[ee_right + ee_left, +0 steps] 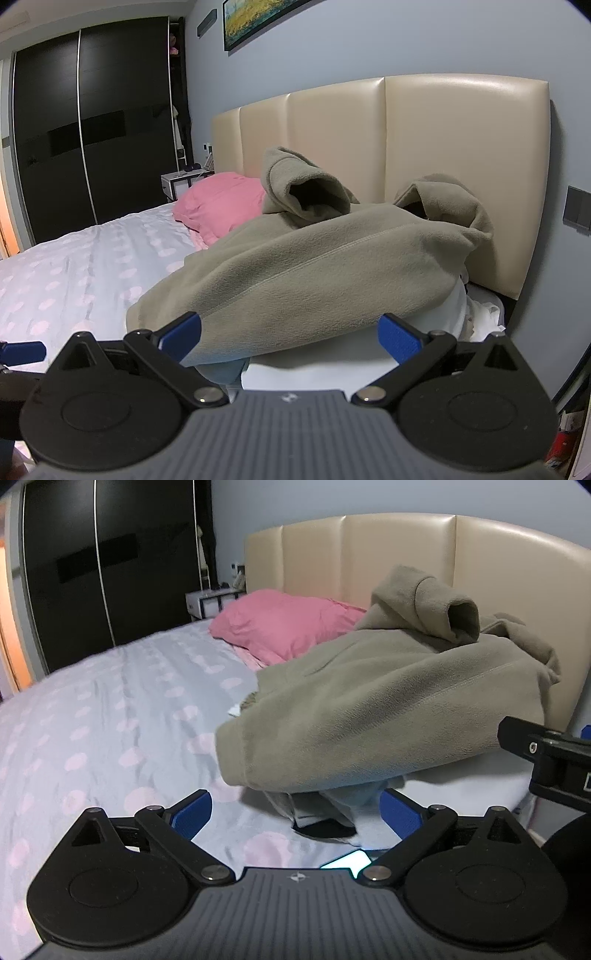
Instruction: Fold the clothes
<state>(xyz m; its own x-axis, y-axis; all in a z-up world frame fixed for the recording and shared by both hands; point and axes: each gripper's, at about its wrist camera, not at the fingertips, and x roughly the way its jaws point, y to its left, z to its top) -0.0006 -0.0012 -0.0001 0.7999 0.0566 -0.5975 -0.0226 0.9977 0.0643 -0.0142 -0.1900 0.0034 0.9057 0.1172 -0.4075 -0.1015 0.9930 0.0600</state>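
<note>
We hold the left tongs point(295, 814) spread wide, blue pads apart, nothing between them, low over the bed's pale grey sheet with pink dots point(110, 709). Just ahead lies the crumpled khaki fleece sweatshirt point(388, 701), heaped over white and dark garments point(328, 821) near the cream padded headboard point(369, 554). The right tongs point(291, 334) gape wide too, empty, their pads flanking the fleece's near edge without touching it. A pink pillow point(221, 203) sits behind the heap. A small emblem marks each tong body; we can read no writing anywhere.
</note>
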